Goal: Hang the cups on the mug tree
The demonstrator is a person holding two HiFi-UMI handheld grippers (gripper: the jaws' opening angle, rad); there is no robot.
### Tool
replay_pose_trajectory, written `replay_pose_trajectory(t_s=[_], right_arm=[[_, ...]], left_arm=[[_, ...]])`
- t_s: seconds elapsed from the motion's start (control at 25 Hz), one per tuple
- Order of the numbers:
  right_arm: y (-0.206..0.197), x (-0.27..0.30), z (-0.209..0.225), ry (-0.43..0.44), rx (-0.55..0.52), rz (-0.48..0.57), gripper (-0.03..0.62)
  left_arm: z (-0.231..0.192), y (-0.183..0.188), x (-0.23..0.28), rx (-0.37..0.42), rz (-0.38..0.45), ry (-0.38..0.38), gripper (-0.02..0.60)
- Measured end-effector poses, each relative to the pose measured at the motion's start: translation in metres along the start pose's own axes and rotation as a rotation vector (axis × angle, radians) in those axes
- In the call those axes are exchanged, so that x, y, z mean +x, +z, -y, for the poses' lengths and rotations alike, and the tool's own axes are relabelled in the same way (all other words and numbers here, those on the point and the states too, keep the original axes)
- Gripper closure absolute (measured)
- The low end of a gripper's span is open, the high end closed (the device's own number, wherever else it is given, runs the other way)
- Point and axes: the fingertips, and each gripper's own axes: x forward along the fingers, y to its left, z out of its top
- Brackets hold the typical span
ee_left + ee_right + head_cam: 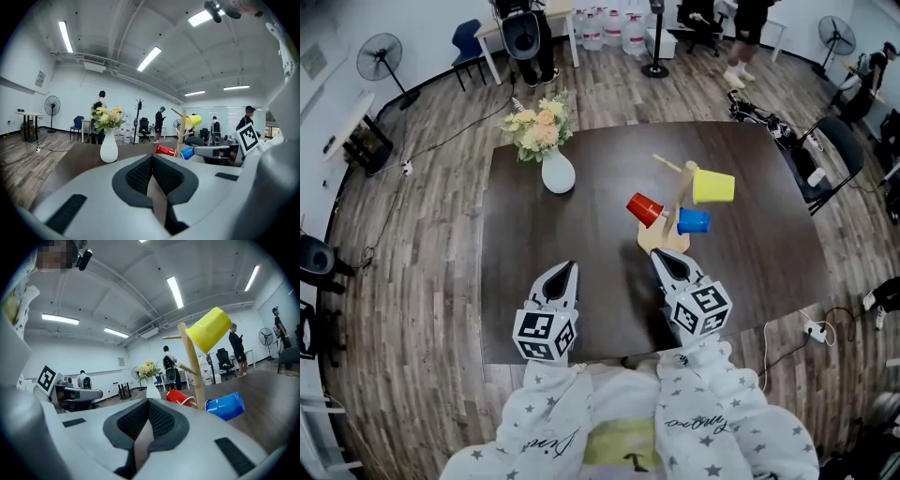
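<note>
A wooden mug tree (679, 204) stands right of the table's middle. A yellow cup (713, 186) hangs high on its right, a red cup (644, 209) on its left and a blue cup (694, 221) low on its right. In the right gripper view the mug tree (193, 365) rises close ahead with the yellow cup (209, 329), red cup (180, 397) and blue cup (226, 405) on it. My right gripper (661, 257) is shut and empty just before the tree's base. My left gripper (565, 270) is shut and empty, left of it, near the table's front.
A white vase of flowers (555, 161) stands on the dark table (581, 234) at the back left. Office chairs (834, 159), a cable tangle and fans ring the table on a wooden floor. People stand at the room's far end (748, 37).
</note>
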Motion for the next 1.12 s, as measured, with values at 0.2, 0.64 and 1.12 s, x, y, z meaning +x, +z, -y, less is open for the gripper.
replay_pose_trajectory(t_s=[0.2,0.64,1.12], right_arm=[[0.002,-0.001,0.005,-0.037,-0.001,0.012,0.576],[0.011,-0.001,0.011,-0.079,-0.029,0.041,0.576],[0.012,-0.004,0.014,-0.105,-0.031,0.039,0.576]], left_arm=[[-0.008,0.006,0.000,0.005,0.020,0.011,0.555],[-0.022,0.005,-0.004,0.001,0.026,0.038,0.556],[-0.023,0.007,-0.003,0.001,0.025,0.039,0.555]])
